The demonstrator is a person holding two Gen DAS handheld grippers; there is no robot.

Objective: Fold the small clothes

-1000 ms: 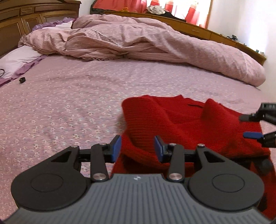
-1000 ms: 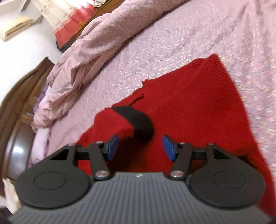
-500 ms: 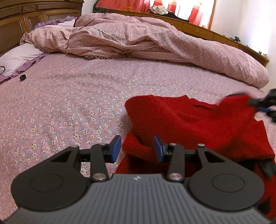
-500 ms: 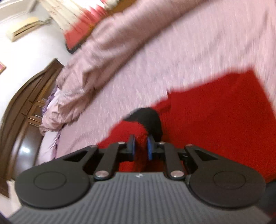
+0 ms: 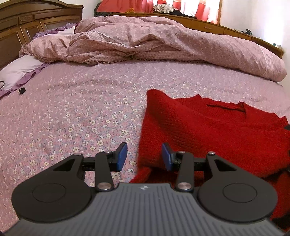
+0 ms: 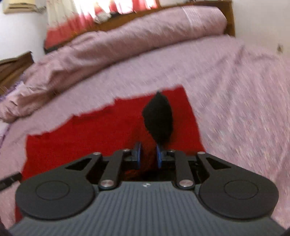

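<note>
A red knit sweater (image 5: 208, 130) lies on a bed's pink floral sheet (image 5: 81, 109), toward its right side. A bunched pink duvet (image 5: 154, 41) lines the far edge below a wooden headboard (image 5: 27, 23) and red curtains (image 5: 199, 7). The left hand-held gripper (image 5: 144, 156) hangs released at the sweater's left edge. The right hand-held gripper (image 6: 148, 154) is clenched on a sweater fold beside a black patch (image 6: 157, 116); its view is blurred.

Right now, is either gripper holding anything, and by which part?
The right gripper is shut on the red sweater, pinching a fold just below its black patch. The left gripper is open, holding nothing.
</note>
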